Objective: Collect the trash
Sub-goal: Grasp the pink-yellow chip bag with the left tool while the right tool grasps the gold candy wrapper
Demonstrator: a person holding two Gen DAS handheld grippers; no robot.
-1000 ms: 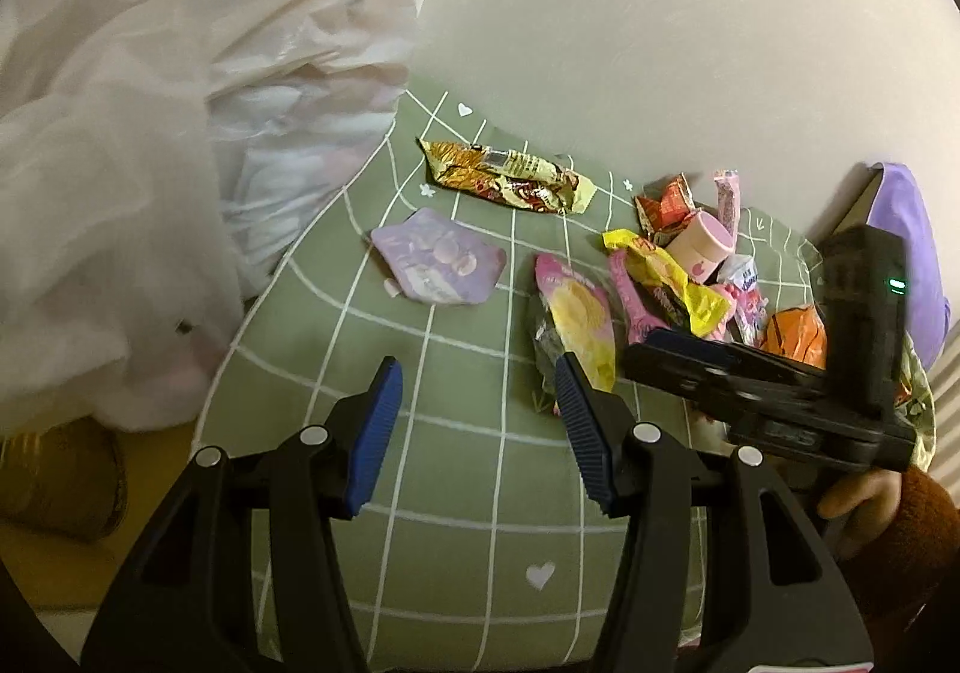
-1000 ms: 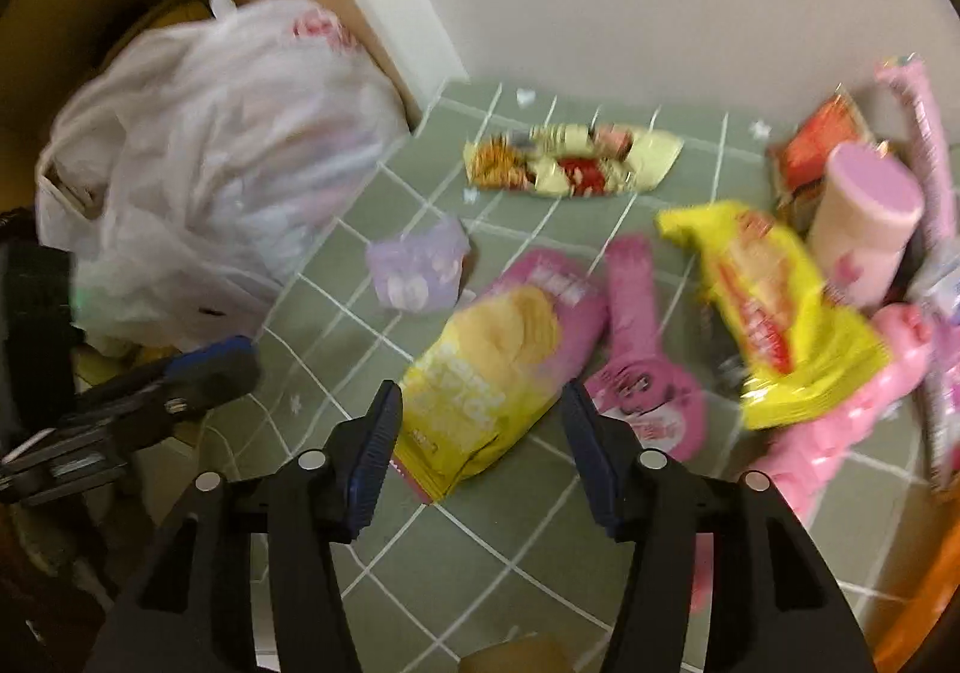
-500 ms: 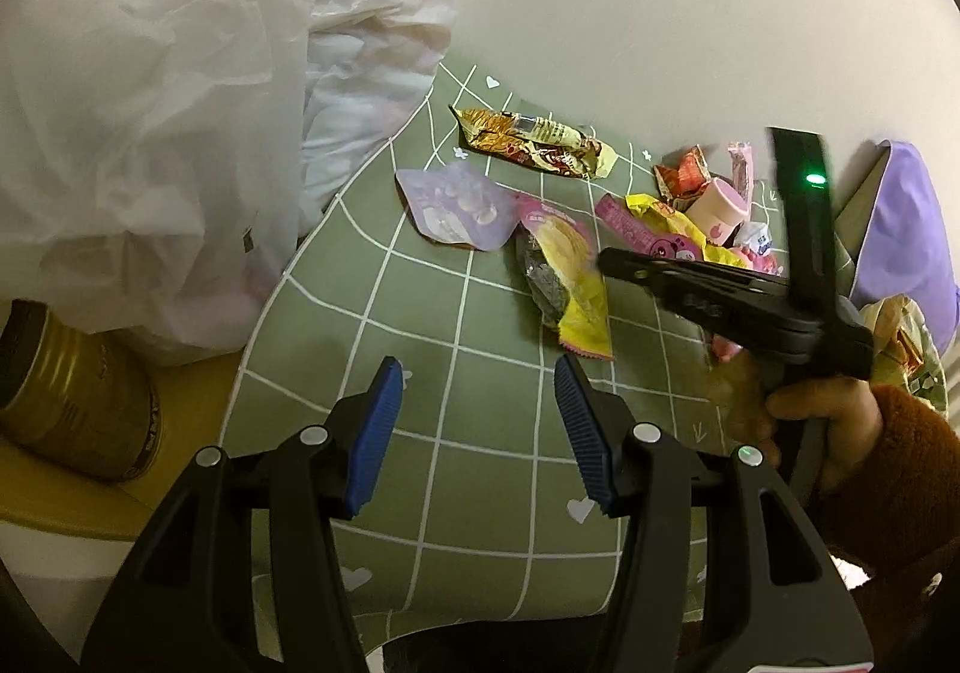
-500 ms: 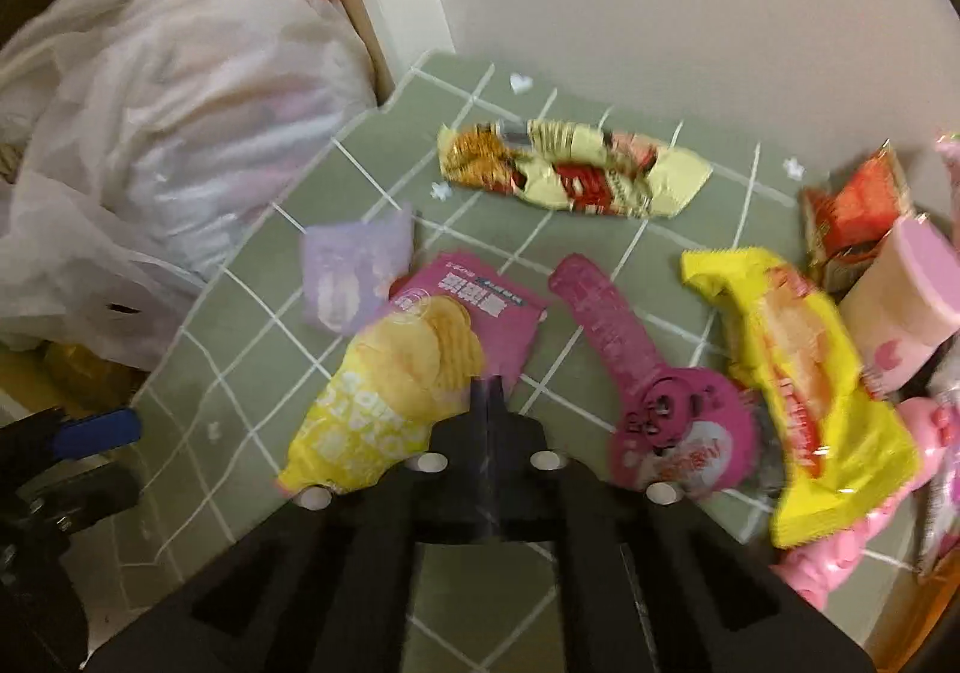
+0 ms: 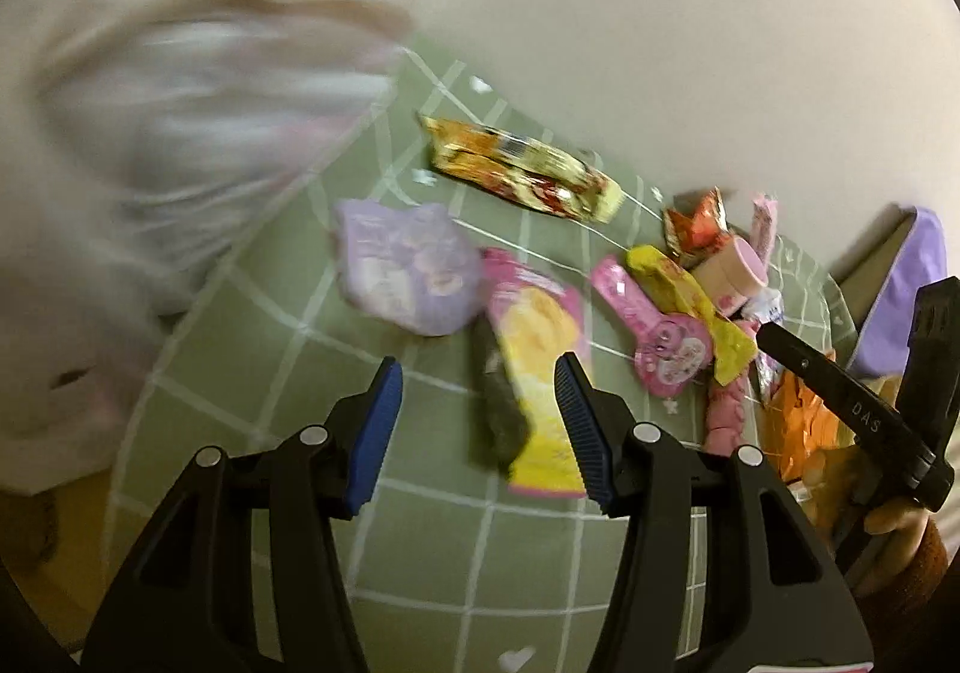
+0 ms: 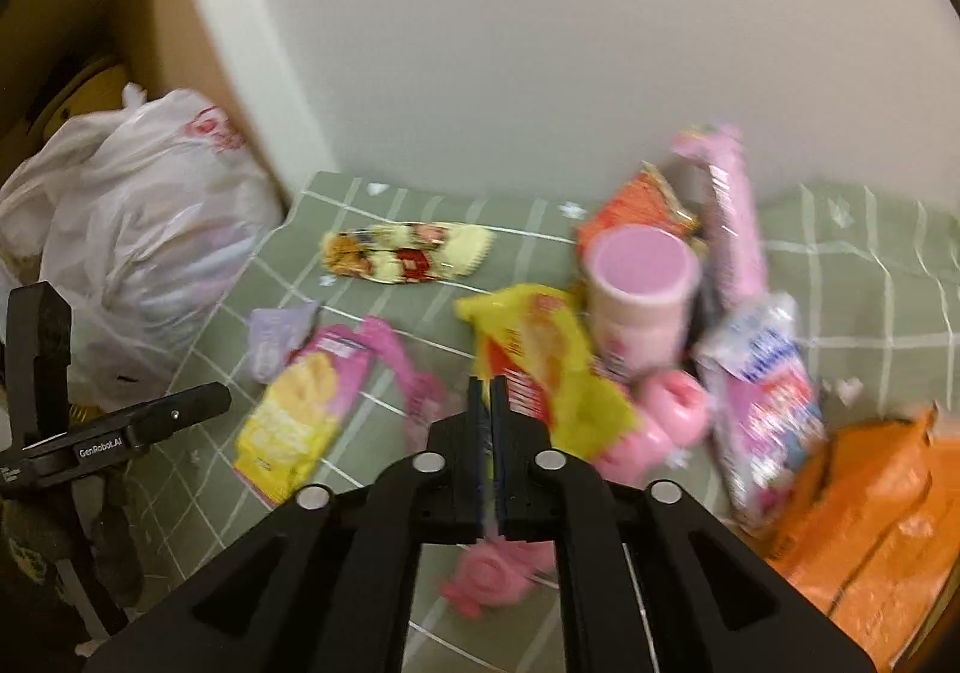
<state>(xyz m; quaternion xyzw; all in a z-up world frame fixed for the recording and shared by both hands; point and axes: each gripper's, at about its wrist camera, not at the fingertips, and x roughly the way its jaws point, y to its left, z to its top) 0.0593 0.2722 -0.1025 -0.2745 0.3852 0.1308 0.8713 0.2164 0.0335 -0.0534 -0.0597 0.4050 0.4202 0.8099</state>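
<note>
Snack wrappers lie on a green checked cloth [image 5: 288, 349]. My left gripper [image 5: 477, 382] is open, just in front of a pink-and-yellow chip bag [image 5: 537, 367], with a lilac pouch [image 5: 405, 265] to its left. My right gripper [image 6: 489, 394] is shut with nothing between its pads, over a yellow wrapper [image 6: 540, 355]. The chip bag [image 6: 300, 409] lies to its left. A white plastic bag [image 6: 132, 241] stands at the cloth's left edge and fills the left of the left wrist view [image 5: 180, 145].
A long yellow-red wrapper [image 6: 408, 253], a pink cup [image 6: 639, 295], pink packets [image 6: 762, 391] and an orange bag [image 6: 870, 523] crowd the right side. A white wall [image 6: 540, 43] bounds the far edge. A purple box [image 5: 912, 283] stands at right.
My right gripper, shut since half a second ago, has swung right from the chip bag to the yellow wrapper. My left gripper moved in closer to the chip bag; it stays open.
</note>
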